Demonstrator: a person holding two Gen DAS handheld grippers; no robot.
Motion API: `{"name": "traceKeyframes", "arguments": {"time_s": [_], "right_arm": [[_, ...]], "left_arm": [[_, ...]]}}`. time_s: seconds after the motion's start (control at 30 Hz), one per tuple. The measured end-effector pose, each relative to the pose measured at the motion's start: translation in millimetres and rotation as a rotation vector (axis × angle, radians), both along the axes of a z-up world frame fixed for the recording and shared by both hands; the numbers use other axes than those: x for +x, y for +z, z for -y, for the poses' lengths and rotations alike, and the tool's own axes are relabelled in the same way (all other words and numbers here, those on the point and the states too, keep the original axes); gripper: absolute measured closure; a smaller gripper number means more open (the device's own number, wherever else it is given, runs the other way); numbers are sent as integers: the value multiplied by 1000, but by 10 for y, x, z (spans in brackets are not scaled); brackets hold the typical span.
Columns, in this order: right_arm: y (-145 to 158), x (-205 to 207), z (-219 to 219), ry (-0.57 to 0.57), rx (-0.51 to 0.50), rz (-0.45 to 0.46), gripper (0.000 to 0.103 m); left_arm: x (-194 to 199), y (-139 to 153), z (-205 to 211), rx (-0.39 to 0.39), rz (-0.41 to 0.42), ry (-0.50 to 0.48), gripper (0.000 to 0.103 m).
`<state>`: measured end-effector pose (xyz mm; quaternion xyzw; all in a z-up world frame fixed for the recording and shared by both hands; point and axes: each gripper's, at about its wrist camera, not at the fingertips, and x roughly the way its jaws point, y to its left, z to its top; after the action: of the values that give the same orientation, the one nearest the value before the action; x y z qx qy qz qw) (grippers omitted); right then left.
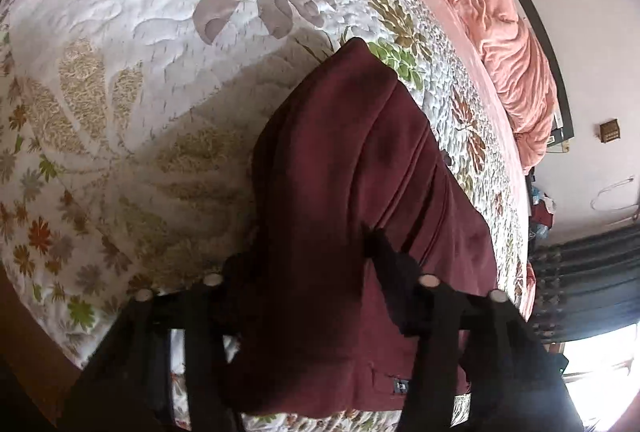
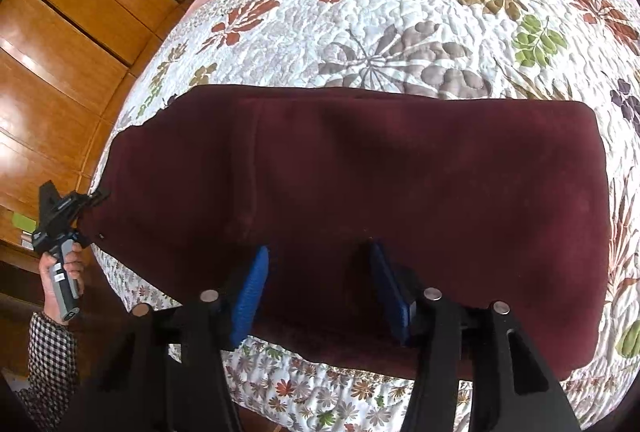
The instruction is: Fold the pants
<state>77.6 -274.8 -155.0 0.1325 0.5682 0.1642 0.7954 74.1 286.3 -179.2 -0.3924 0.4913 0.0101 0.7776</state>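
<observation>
Nearest to me, the right hand-held gripper [image 2: 316, 284]: its blue fingertips [image 2: 254, 288] stand spread apart over the near edge of the pants [image 2: 360, 172], cloth lying between them, neither pad pressing on it that I can see. Next, the left hand-held gripper [image 1: 296, 264]: in its own view the fabric bunches up between and over the black fingers, so I read it as pinching the pants at their end; from the right wrist view the same tool [image 2: 86, 202] sits at the left corner of the garment, its jaws meeting the cloth edge, gripped by a hand [image 2: 66, 272] in a checked sleeve [image 2: 50, 352]. The pants: dark maroon, folded into a broad band lying flat across the near part of the bed, a small dark label [image 1: 400, 386] on them near the left tool. Under them, a white quilt [image 2: 400, 12] with printed leaves and flowers. Beyond it, a pink bed border and a crumpled pink blanket [image 1: 492, 28] at the far edge. Farthest, wooden wardrobe panels [image 2: 60, 52] on one side, a dark curtain [image 1: 592, 272] on the other.
</observation>
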Motion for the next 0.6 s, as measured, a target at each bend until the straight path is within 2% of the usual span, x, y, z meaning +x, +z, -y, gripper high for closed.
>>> {"name": "traceKeyframes", "arguments": {"time_s": [0.03,0.1,0.17,0.33,0.47,0.6], "right_arm": [[2,-3,8,-1,2,-1,48],[6,-6,32,-8,10,-4,48],[22,-12,54,-18,18,-8,48],[154,-69,119,-33,7,17,47],[292,-112,263,-68,30,45,47],[426,-145,383,-94,27,86,47]], "left_arm": [[-13,38,1,5,5,22,74],[-26,88,-5,-15,22,43,77],[-36,166,33,8,40,42,78],[-103,512,124,-19,173,34,80],[-56,896,432,2,275,-30,80],[6,1294,946,46,369,-157,80]]}}
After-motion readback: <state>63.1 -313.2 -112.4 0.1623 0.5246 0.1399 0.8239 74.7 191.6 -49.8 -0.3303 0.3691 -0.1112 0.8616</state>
